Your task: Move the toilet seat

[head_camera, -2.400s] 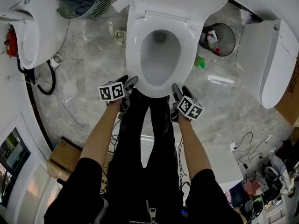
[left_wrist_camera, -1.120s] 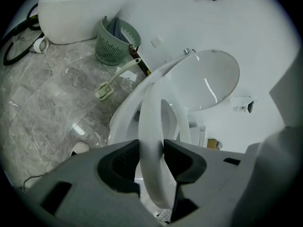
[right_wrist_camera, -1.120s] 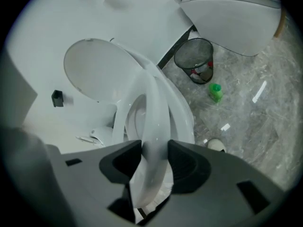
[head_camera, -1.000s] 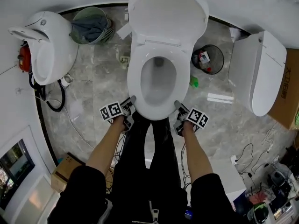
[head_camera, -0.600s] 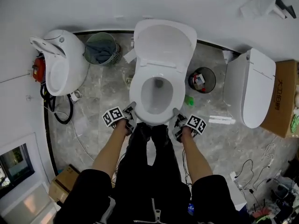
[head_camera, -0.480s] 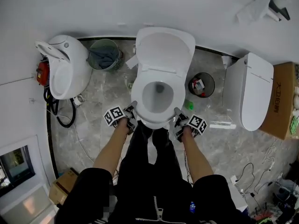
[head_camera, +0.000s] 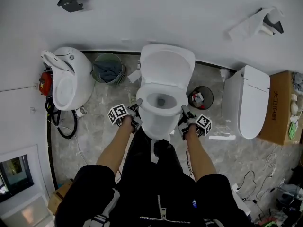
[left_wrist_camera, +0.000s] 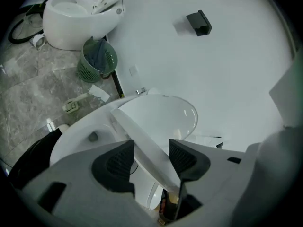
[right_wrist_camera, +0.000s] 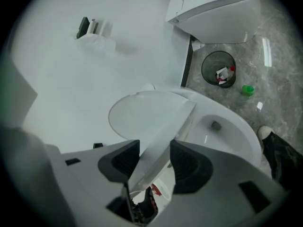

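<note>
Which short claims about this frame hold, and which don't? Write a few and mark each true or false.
1. The rim of the toilet seat stands between the jaws of both the left gripper and the right gripper. True; both pairs of jaws are opening.
2. The lid is shut over the bowl. False: it stands raised toward the wall.
3. A green basket stands on the floor left of the bowl. True.
4. The black bin is empty. False: litter lies in it.
5. The toilet seat lies flat on the bowl. False: it is tilted up.
</note>
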`<state>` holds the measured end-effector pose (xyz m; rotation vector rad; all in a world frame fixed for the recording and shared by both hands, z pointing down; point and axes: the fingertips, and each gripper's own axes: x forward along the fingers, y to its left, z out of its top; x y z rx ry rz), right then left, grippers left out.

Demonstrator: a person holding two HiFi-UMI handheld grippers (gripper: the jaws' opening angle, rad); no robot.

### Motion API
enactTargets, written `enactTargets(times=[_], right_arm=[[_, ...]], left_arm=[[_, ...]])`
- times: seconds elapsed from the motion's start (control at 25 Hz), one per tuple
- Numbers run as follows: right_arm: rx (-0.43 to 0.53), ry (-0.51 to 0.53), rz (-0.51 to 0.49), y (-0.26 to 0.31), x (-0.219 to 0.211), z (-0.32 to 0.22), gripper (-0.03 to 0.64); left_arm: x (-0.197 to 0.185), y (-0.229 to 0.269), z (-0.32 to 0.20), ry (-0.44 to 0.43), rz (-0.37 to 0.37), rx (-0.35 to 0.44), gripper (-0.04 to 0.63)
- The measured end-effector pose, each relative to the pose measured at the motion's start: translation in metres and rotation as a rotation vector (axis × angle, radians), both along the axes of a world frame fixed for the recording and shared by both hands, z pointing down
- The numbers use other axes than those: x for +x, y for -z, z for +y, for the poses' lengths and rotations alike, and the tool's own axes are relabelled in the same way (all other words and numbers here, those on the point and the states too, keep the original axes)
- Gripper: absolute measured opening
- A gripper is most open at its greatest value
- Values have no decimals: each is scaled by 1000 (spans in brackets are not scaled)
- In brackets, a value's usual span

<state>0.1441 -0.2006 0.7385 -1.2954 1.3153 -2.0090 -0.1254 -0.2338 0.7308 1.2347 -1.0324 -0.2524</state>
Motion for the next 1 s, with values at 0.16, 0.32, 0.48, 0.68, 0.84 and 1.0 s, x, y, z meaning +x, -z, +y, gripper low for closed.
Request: enactTargets(times=[0.16, 0.32, 0.48, 0.68, 0.84, 1.0], right_arm=[[8, -131, -45, 10, 8, -28, 195], [13, -277, -93, 18, 13, -58, 179], [-15, -358, -94, 20, 17, -81, 179], [38, -390, -91, 27, 22, -123, 184], [29, -420, -81, 29, 26, -152, 183], [9, -467, -93, 29, 29, -172, 181]], left_arm=[[4, 17, -30, 5, 55, 31, 231], [6, 28, -62, 48, 95, 52, 229], [9, 33, -89, 85, 122, 54, 229], [10, 39, -126, 105, 153, 60, 215], [15, 39, -155, 96, 157, 56, 210], [17, 38, -177, 100, 151, 47, 209]])
